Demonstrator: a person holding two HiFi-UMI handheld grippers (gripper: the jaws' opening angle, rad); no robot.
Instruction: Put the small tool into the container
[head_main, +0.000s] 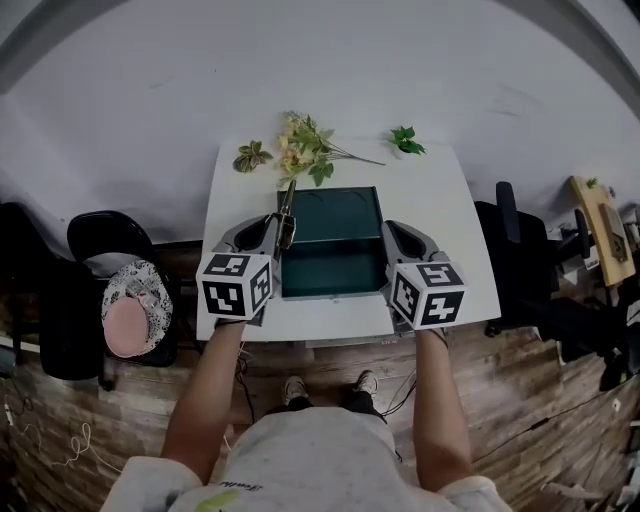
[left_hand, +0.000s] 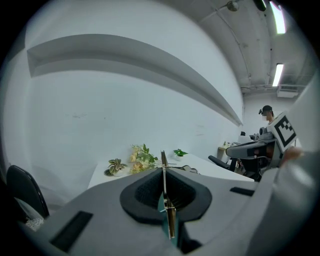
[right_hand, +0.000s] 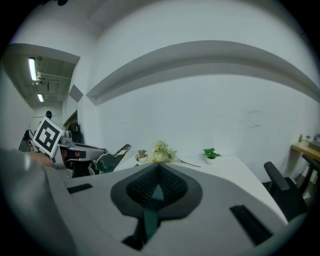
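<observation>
My left gripper (head_main: 279, 226) is shut on a small metal tool (head_main: 287, 208), a thin pliers-like piece that sticks out forward past the jaws. It hovers over the left rim of the dark green open container (head_main: 334, 268) in the middle of the white table (head_main: 440, 200). In the left gripper view the tool (left_hand: 166, 202) stands edge-on, pinched between the black pads (left_hand: 145, 192). My right gripper (head_main: 392, 234) is at the container's right rim. In the right gripper view its jaws (right_hand: 159, 166) meet with nothing between them.
Artificial flowers (head_main: 305, 148) and two small potted plants (head_main: 405, 141) (head_main: 250, 156) line the table's far edge. A black chair (head_main: 100, 240) with a patterned round item (head_main: 135, 310) stands at the left. An office chair (head_main: 520, 240) and a wooden shelf (head_main: 600, 215) stand at the right.
</observation>
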